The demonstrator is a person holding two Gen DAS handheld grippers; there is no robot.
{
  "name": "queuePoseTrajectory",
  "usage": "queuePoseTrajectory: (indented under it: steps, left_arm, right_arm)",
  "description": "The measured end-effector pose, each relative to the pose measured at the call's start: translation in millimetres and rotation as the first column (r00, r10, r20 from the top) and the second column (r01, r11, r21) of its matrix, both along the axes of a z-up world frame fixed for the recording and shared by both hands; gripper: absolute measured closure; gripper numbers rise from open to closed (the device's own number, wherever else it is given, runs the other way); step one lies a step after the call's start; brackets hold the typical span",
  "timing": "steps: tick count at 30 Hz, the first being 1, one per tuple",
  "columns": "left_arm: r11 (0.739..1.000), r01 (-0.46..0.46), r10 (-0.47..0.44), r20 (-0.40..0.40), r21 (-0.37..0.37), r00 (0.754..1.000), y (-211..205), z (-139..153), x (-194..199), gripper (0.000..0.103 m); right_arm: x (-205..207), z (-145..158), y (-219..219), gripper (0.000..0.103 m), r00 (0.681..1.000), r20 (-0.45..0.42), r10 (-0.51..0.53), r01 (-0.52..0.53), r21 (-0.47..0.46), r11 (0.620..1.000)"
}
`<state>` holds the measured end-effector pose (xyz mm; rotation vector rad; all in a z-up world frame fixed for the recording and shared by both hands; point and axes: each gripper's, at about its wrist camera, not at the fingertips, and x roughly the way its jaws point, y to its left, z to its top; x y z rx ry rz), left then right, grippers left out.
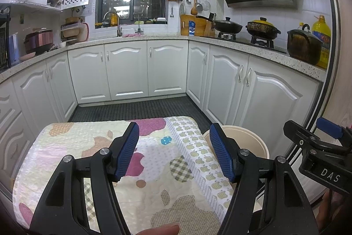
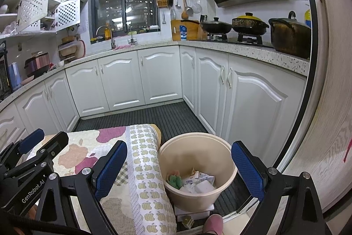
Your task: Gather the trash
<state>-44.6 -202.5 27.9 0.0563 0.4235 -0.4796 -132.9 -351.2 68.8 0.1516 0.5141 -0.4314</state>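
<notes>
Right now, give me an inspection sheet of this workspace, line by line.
Surface: patterned quilt covering the table; nothing lies on it.
Job's things: beige bin on the floor right of the table, holding paper scraps and a green item; it sits on a flat white thing.
Clutter: small box on the floor by the bin's base.
Grippers: left gripper open, empty, above the quilt; right gripper open wide, empty, over the bin.
Cables: nothing seen.
Surroundings: white cabinets, dark floor mat, pots on the stove, sink under the window, a pink slipper at the bottom edge.
</notes>
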Motion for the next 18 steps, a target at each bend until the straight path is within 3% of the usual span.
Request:
queuePoseTrajectory:
  steps: [18]
  left_arm:
    - [1.0, 0.011, -0.011, -0.002, 0.012, 1.0, 2.1, -4.6, 1.8, 0.037]
  right_arm:
    - [0.8, -4.2, -2.4, 0.009, 1.0, -0.015, -0.001, 0.001, 0.013, 1.0]
